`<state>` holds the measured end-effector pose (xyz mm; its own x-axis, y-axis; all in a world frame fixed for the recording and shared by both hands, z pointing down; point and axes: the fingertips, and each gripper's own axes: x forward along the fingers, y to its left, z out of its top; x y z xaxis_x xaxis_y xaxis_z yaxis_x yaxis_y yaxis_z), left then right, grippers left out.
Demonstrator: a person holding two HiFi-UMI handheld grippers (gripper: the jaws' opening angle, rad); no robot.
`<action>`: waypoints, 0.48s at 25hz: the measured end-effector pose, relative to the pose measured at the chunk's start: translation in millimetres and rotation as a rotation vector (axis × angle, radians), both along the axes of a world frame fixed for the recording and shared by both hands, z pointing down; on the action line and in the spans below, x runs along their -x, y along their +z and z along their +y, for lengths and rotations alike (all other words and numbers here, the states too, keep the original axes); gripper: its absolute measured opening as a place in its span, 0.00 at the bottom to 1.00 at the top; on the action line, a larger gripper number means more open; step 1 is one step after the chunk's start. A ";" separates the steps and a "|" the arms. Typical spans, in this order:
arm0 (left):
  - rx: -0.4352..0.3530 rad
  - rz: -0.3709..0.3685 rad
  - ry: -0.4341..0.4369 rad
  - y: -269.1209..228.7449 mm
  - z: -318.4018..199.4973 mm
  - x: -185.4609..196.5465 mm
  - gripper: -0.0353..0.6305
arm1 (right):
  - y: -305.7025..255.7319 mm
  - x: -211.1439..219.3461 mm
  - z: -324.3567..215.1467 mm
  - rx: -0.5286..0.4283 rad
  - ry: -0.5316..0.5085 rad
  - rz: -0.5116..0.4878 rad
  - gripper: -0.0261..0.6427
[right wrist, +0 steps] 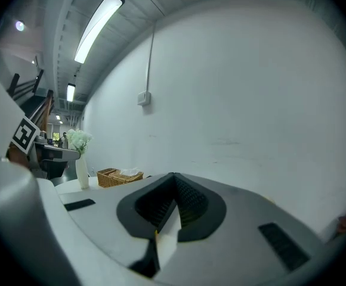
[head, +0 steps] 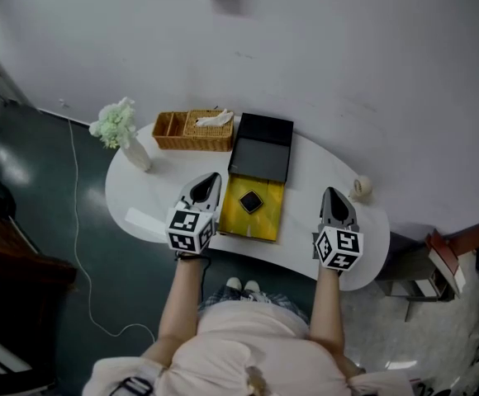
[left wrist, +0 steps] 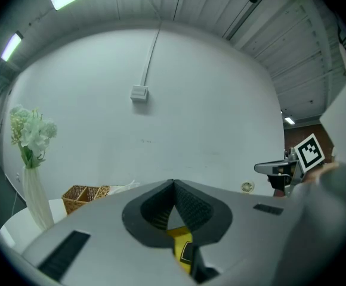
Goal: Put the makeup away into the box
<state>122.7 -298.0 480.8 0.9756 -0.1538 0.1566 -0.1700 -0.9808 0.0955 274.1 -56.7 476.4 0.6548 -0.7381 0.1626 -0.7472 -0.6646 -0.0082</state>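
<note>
Your left gripper point(head: 210, 180) and right gripper point(head: 333, 193) flank the open box point(head: 271, 217), both clenched on nothing. The black compact point(head: 251, 202) lies inside it, so you likely need no grip.

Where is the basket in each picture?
Head view: basket at the table's far edge, left of the box.
Left gripper view: basket low left.
Right gripper view: basket left of middle.
Shared landmark: the vase, just left of the basket everywhere.
</note>
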 end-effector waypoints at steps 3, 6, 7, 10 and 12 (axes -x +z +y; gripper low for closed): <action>-0.017 0.008 0.004 -5.8 3.1 -1.7 0.09 | -3.8 -0.9 5.0 -0.023 -0.018 0.010 0.06; -0.024 0.011 0.002 -8.3 4.5 -1.4 0.09 | -4.0 -3.0 10.2 -0.037 -0.016 0.005 0.06; -0.024 0.010 -0.001 -8.3 4.4 -0.9 0.09 | -4.0 -3.8 12.2 -0.039 -0.009 0.008 0.06; -0.019 0.006 -0.010 -7.3 4.1 0.8 0.09 | -4.2 -5.6 17.5 -0.027 0.010 0.024 0.06; -0.018 0.006 -0.013 -7.1 5.3 2.2 0.09 | -5.1 -6.0 20.7 -0.010 0.021 0.042 0.06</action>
